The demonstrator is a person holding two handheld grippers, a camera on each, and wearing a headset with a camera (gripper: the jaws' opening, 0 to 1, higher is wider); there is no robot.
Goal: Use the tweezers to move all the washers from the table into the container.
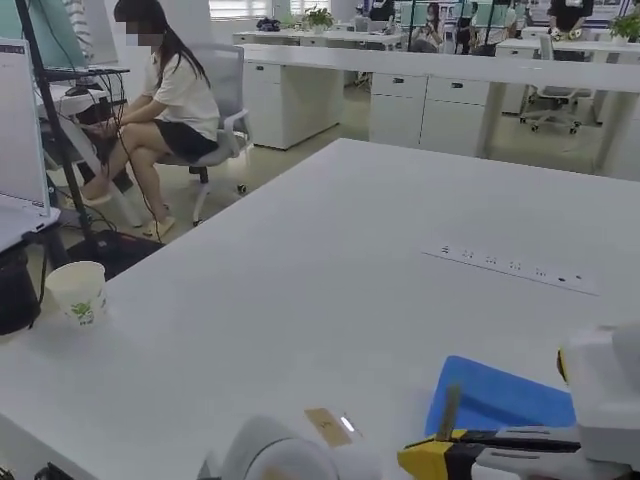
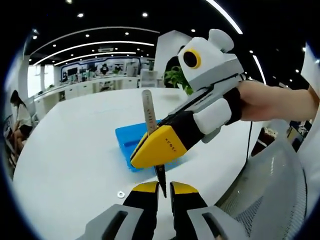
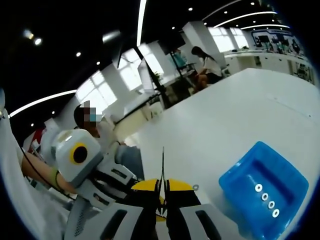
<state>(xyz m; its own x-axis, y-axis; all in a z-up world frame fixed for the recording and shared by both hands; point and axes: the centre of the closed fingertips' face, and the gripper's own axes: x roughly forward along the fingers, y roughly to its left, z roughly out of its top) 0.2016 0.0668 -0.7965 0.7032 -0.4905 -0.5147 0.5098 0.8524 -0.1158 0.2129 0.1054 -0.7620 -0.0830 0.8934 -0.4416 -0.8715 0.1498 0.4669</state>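
Gripping the tweezers (image 3: 162,165) in the right hand-held gripper (image 3: 163,187), jaws pinched narrow on the shank, points running fwd out of the gap. Meeting the dark tip with the left hand-held gripper (image 2: 166,189): jaws almost closed w/ the tip between (pinching or merely bracketing, can't tell).

Ahead and right of the right hand-held gripper: blue container (image 3: 295,185), four washers (image 3: 265,196) in a row on its floor. Just past the same jaws, slightly right, short of the container: one loose washer (image 3: 195,187) flat on the desk (image 3: 240,115).

Re handling: judging by looks, thin stiff metal rings, v. light, nothing fragile. Slick, though, and lying dead flat on a smooth top, so prone to skate or ping away under a clumsy nip. Best taken across the ring wall, one point down through the hole and the other outside the rim; failing that, edge-on from both sides. Gentle squeeze only (springy tool, closing force set by the right hand-held gripper). Carry low, release inside the container walls.

Desk white, hard, smooth, faintly glossy; poor contrast for pale washers. Beyond both hand-held grippers in the head view: socket strip (image 1: 510,268) set into the top, paper cup (image 1: 77,292) well off to the left near the edge. Open-plan office around, ceiling light strips (image 3: 141,25), more white desks (image 1: 440,65), a seated person (image 1: 175,100) far left, well apart from the work.
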